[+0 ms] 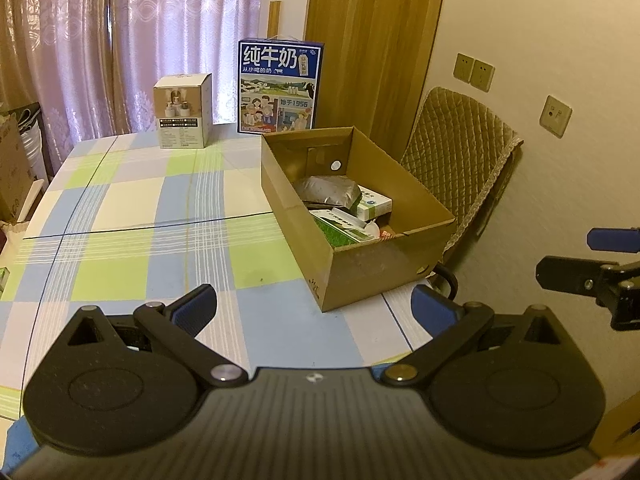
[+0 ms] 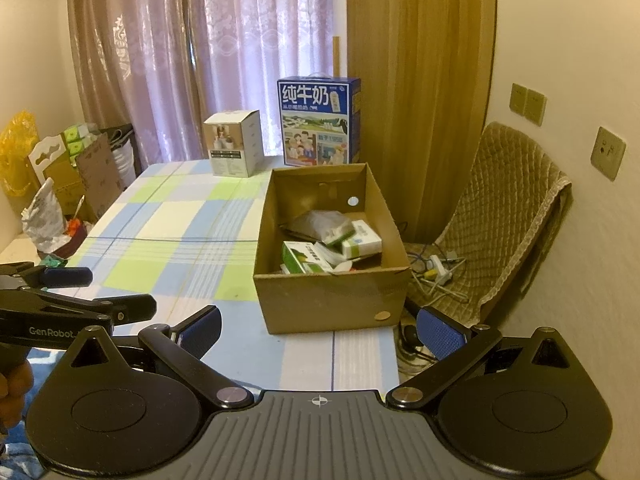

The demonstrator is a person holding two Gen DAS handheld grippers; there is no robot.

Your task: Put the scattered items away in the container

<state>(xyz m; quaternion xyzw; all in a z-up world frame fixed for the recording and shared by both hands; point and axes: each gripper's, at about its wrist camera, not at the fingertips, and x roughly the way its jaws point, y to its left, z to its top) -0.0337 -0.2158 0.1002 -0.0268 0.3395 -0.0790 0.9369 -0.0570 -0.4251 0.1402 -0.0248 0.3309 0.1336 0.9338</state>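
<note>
Cardboard box [image 2: 332, 300], open-topped, holding green-white cartons [image 2: 304, 260], left claw [image 1: 314, 310] and right claw [image 2: 320, 330] released

Only a few readable bits here. The blue milk carton [image 1: 280, 86] at the back of the table says 纯牛奶 in big white letters, with 1956 lower down. The left gripper [image 2: 64, 292], seen from the right wrist camera, has GenRobot printed on its arm. Print on the small boxes is too blurry to read.

Checked table [image 2: 168, 232] bearing three boxes [image 2: 332, 296]
</note>
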